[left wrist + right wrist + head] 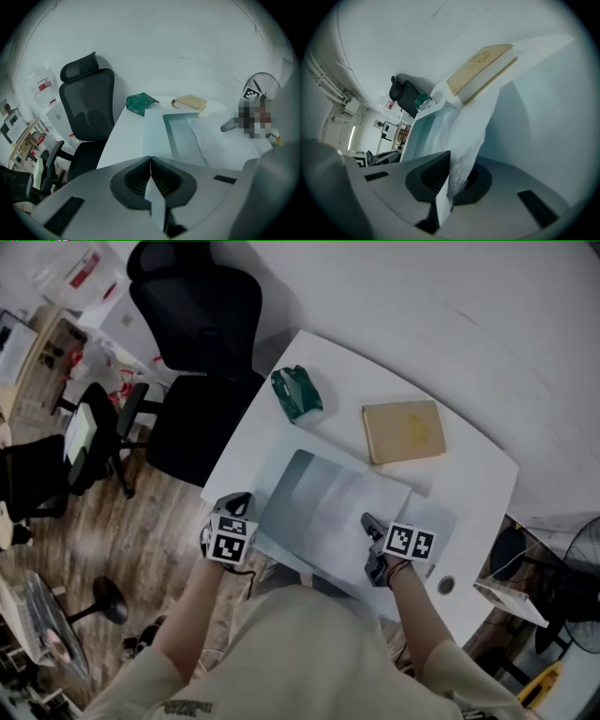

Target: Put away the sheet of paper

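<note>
A white, crinkled sheet of paper point(352, 512) lies partly inside a pale blue plastic folder point(295, 486) on the white table point(469, 474). My right gripper point(367, 521) is shut on the paper's near edge; in the right gripper view the paper point(466, 131) rises from the closed jaws of that gripper point(450, 164) toward the folder's mouth point(419, 133). My left gripper point(239, 502) is shut on the folder's near left edge. In the left gripper view a thin blue flap point(157, 199) sits pinched in the left gripper point(150, 161), with the folder point(157, 133) stretching ahead.
A tan book point(403, 430) lies at the table's far right, on a folder corner. A crumpled green bag point(296, 393) sits at the far left corner. A black office chair point(197, 324) stands beside the table's left edge. A fan point(581, 587) stands at right.
</note>
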